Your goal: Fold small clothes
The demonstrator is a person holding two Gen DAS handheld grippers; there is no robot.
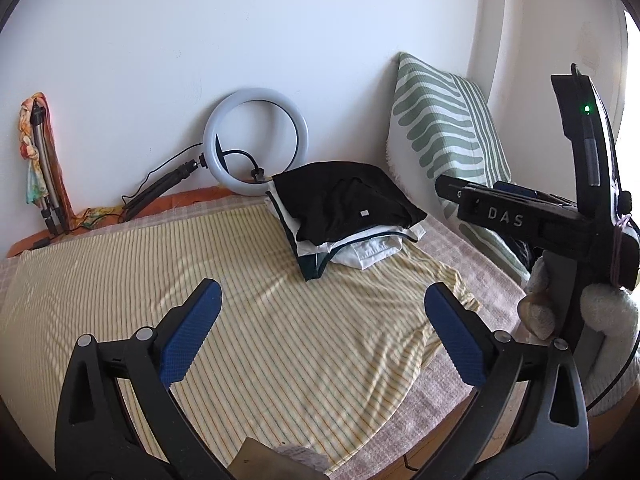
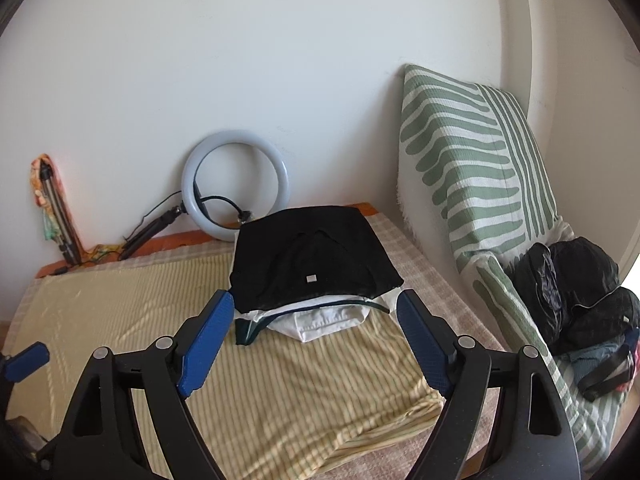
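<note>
A yellow striped garment [image 1: 256,312] lies spread flat on the bed, also in the right wrist view [image 2: 280,380]. At its far edge sits a stack of folded clothes [image 1: 344,216] with a black piece on top and white pieces under it; the stack also shows in the right wrist view [image 2: 316,268]. My left gripper [image 1: 322,296] is open and empty above the striped garment. My right gripper [image 2: 316,308] is open and empty, hovering just in front of the stack. The right gripper's body [image 1: 520,216] shows at the right of the left wrist view.
A ring light [image 1: 256,140] on a folded tripod leans on the back wall. A green-and-white patterned cushion [image 2: 460,168] stands at the right. Dark bags and clothes [image 2: 580,300] lie beside it. A tripod wrapped in cloth [image 1: 40,168] stands at far left.
</note>
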